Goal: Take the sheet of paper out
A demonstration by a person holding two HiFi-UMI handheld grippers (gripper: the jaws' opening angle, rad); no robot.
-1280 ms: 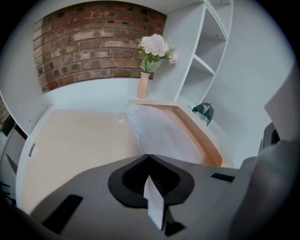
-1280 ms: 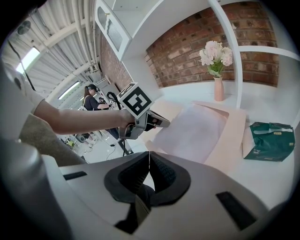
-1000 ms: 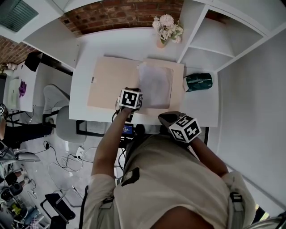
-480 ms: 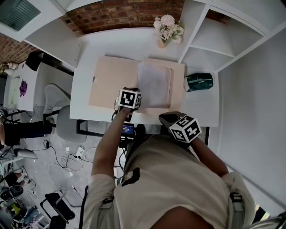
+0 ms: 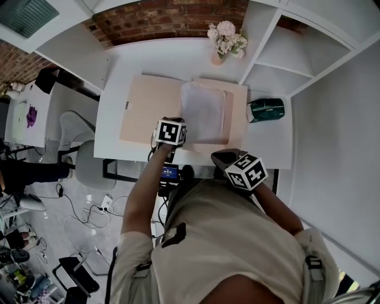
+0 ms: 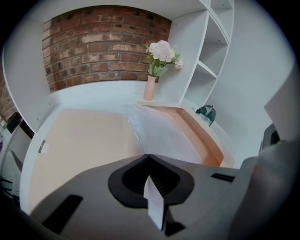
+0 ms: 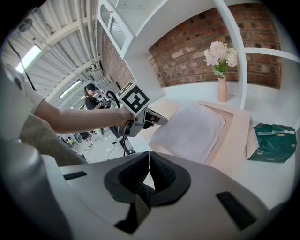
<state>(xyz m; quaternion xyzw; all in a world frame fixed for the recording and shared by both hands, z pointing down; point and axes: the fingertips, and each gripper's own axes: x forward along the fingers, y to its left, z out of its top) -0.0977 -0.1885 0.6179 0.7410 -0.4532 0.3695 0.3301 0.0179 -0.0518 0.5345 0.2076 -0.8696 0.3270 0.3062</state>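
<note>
Left hand-held gripper (image 7: 161,121) clamped shut on the lower-left corner of the sheet of paper (image 5: 205,113), surely light and floppy; right hand-held gripper (image 7: 149,154) closed, empty.

My shirt (image 5: 237,249) is beige and short-sleeved, and my grey left gripper (image 6: 149,155) and right gripper (image 7: 149,153) each bear a black-and-white marker cube (image 5: 172,132).

Table (image 5: 148,65) was smooth white, laminate look, low sheen. Folder (image 5: 148,110) was matt peach card. Sheet (image 5: 205,113) was thin white paper, matt, slightly rumpled. Back wall (image 5: 166,18) was rough red brick. Vase (image 5: 217,57) looked like matt ceramic. Green pouch (image 5: 265,110) was glossy, crinkled plastic film. Left gripper (image 6: 149,156) and right gripper (image 7: 149,153) had matt grey plastic shells with black ribbed pads (image 6: 161,180).
</note>
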